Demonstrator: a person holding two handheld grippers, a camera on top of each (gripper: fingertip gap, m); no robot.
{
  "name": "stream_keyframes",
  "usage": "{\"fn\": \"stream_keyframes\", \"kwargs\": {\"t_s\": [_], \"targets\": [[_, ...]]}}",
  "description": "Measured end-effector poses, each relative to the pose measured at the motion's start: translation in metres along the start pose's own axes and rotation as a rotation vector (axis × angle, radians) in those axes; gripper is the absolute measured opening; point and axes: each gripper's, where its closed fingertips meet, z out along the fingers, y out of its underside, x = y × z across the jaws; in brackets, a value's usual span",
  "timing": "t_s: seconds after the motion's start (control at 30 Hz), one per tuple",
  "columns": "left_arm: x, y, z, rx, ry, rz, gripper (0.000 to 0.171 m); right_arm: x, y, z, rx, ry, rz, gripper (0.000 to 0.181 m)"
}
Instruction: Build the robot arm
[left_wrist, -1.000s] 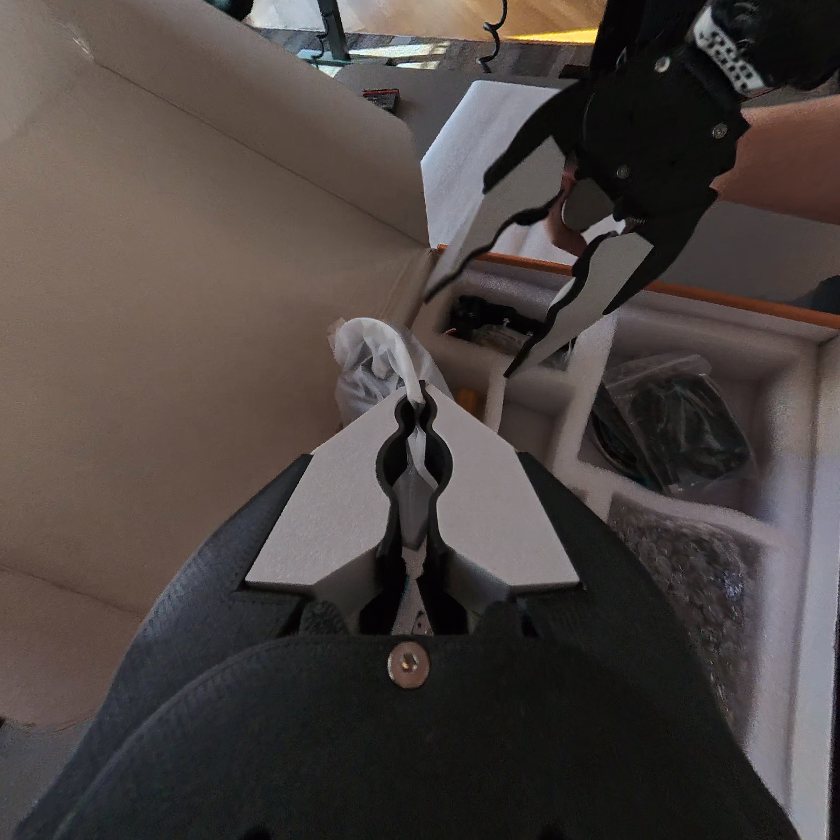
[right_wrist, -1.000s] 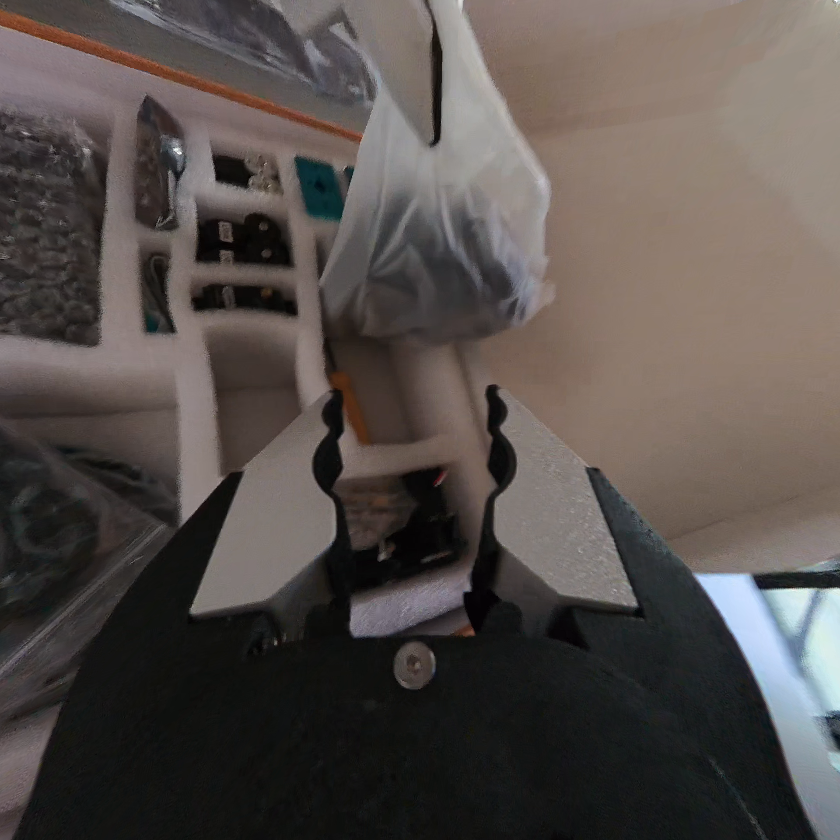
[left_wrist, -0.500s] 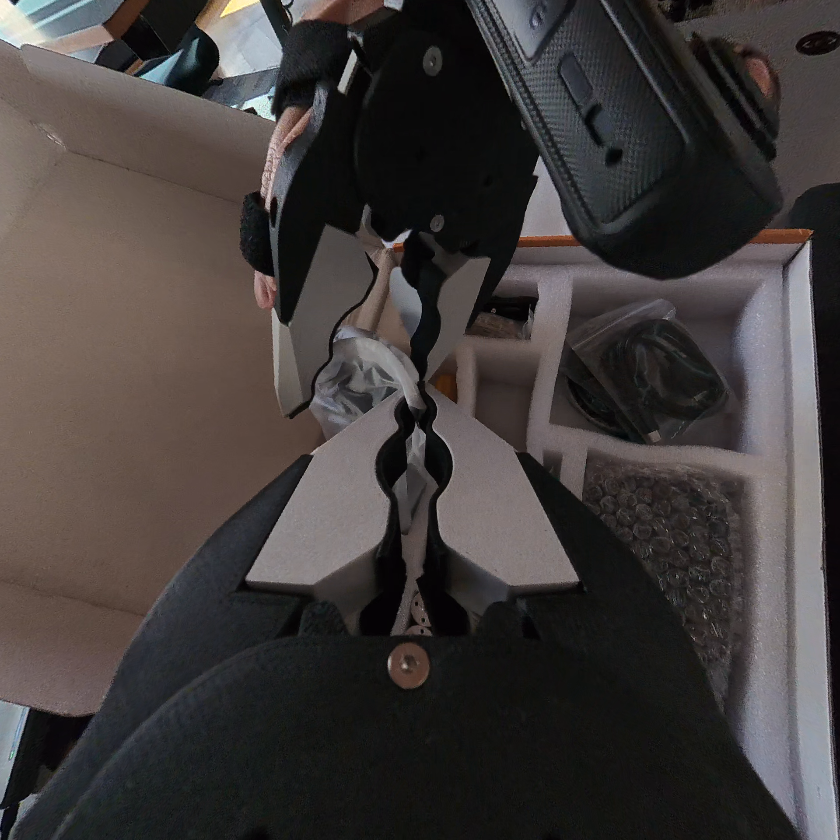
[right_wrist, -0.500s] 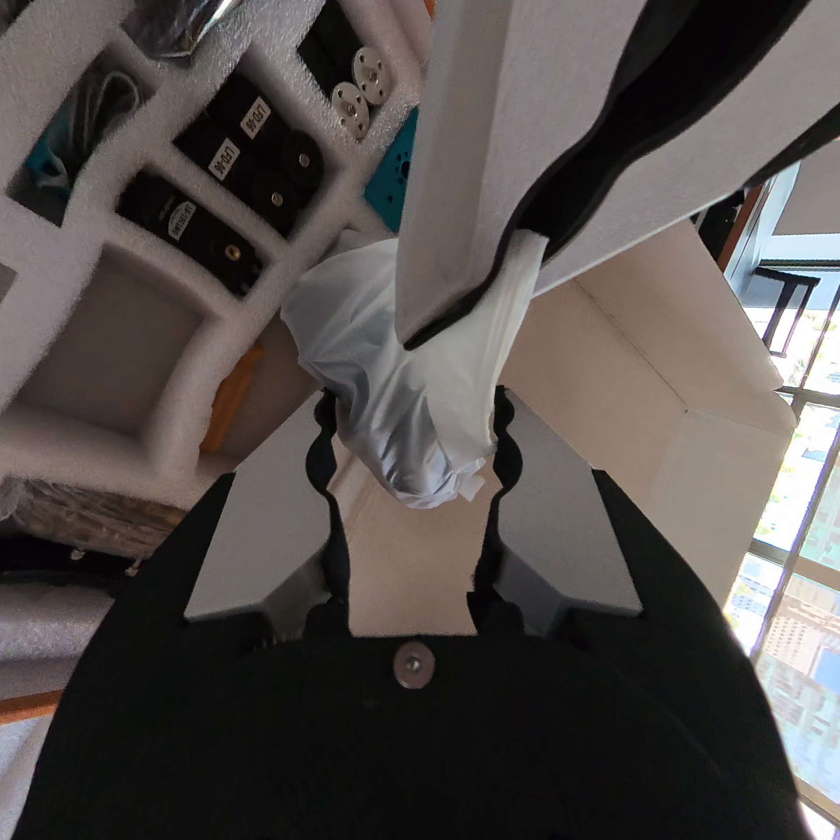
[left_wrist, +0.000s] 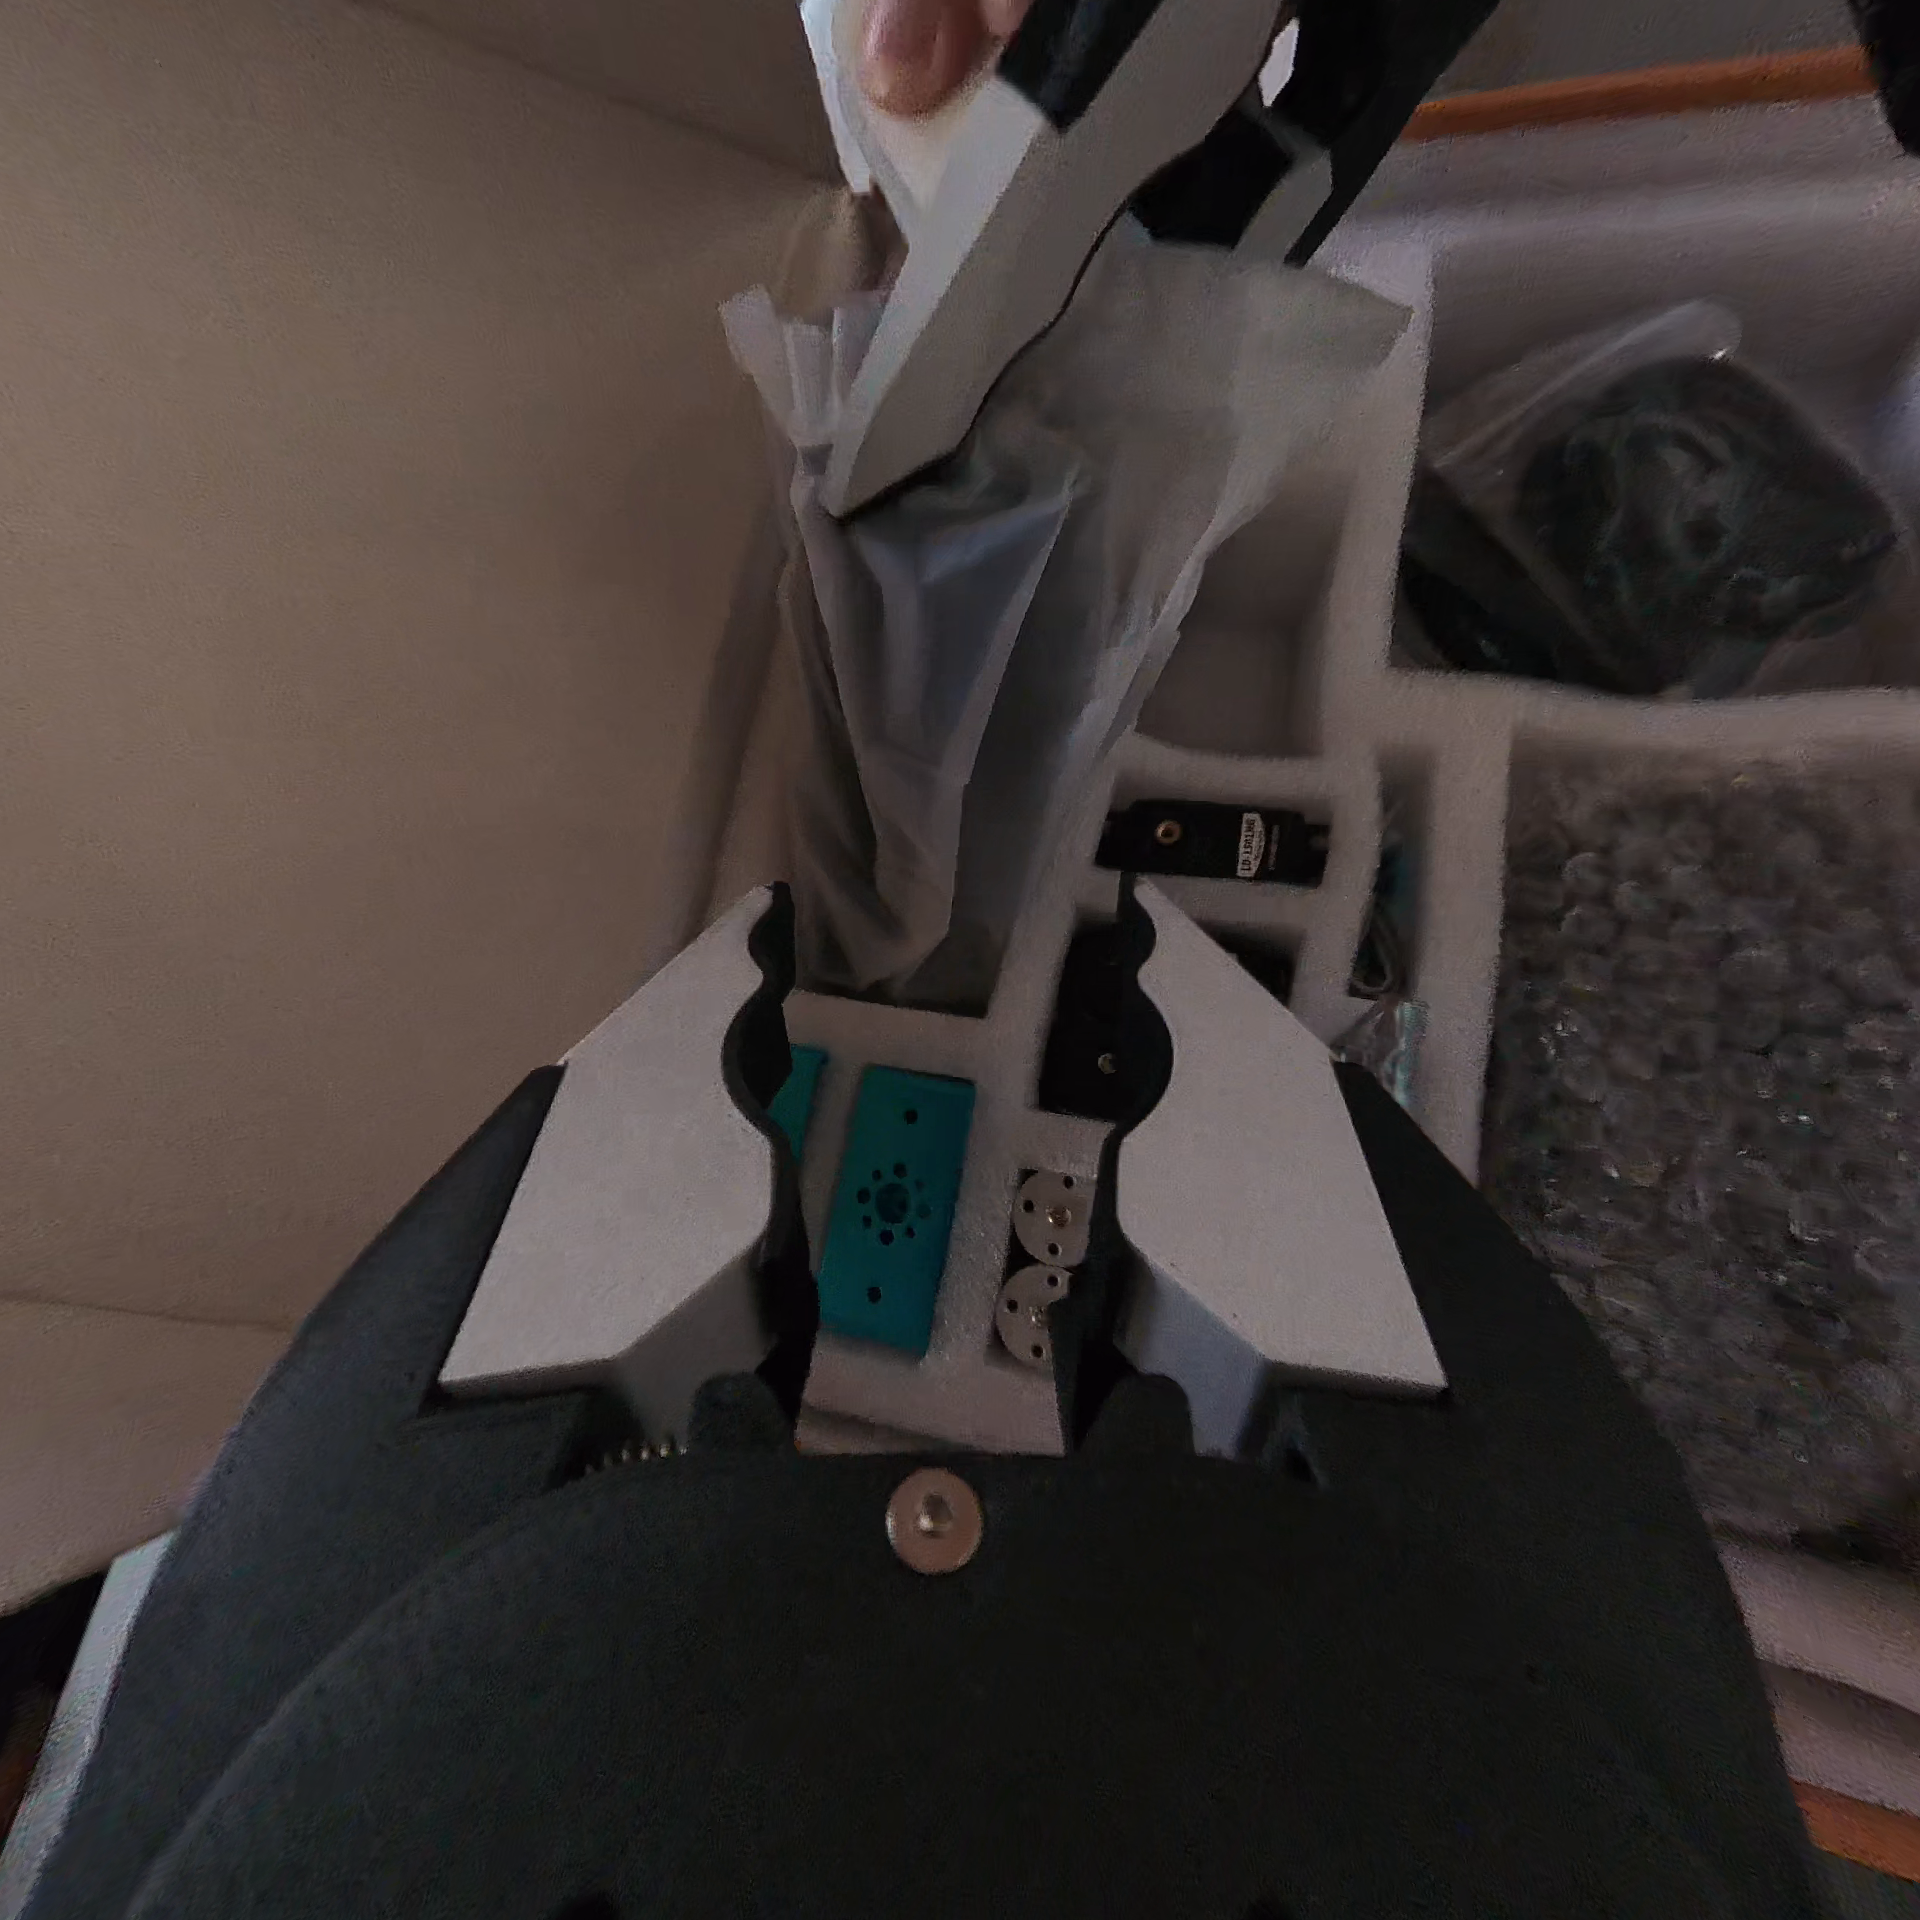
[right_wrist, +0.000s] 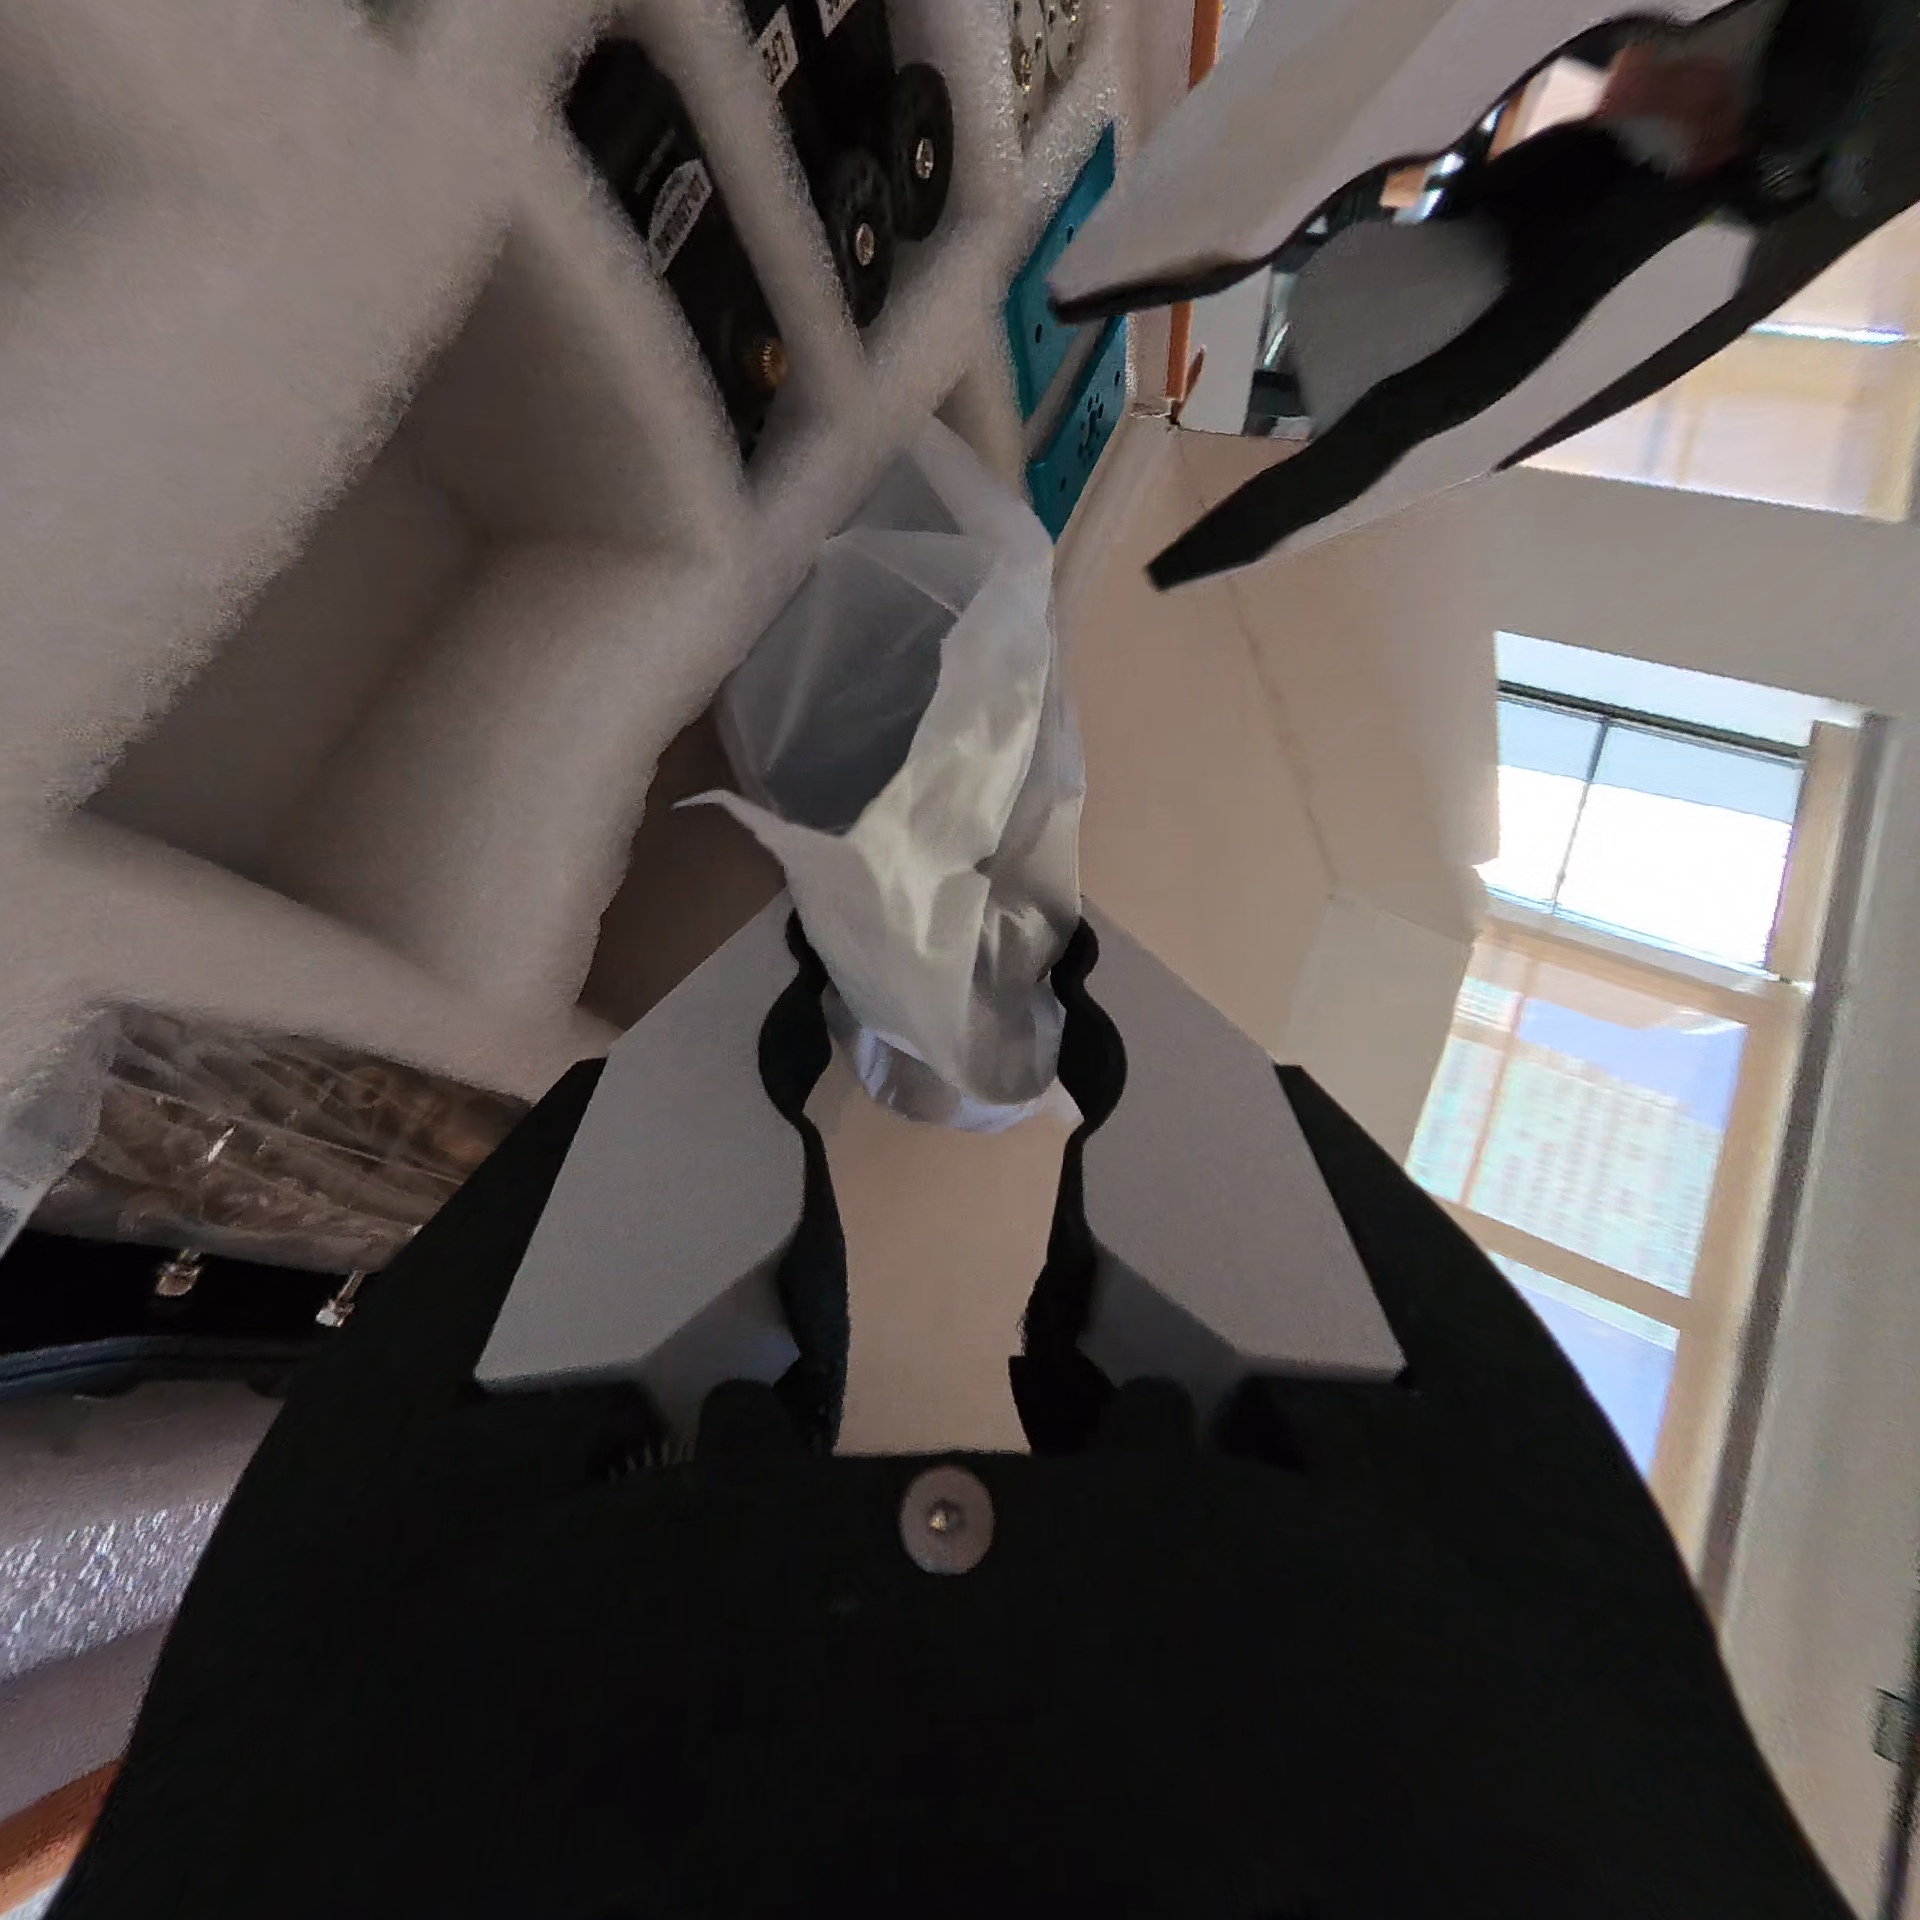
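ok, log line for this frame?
left hand-held gripper: open, above teal part in foam tray | right hand-held gripper: shut on plastic bag

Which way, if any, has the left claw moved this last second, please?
Yes: the left claw has opened off the white bag and come nearer the foam tray, over its teal plate.

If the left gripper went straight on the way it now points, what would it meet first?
Most likely the translucent white plastic bag hanging just ahead of the open left gripper, over the white foam tray. Depth is unclear; it may pass below it into the foam.
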Motion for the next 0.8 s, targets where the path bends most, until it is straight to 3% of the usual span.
{"fn": "stream_keyframes", "kwargs": {"t_s": [0.27,0.4,0.53,0.67,0.8], "targets": [[-0.002,-0.010,0.037,0.012,0.116,0.083,0.072,0.009,-0.003,-0.002,-0.011,-0.050,-0.036,0.040],[0.000,-0.018,0.045,0.043,0.145,0.092,0.060,0.015,-0.001,-0.006,-0.032,-0.077,-0.081,0.039],[0.000,-0.033,0.036,0.100,0.073,0.135,0.054,0.028,0.002,-0.017,-0.036,-0.029,-0.093,0.040],[0.003,-0.056,0.017,0.231,-0.059,0.168,0.055,0.047,0.000,-0.038,-0.062,0.129,-0.179,0.039],[0.017,-0.061,-0.003,0.298,-0.077,0.172,0.071,0.054,-0.013,-0.060,-0.077,0.253,-0.238,0.035]]}}
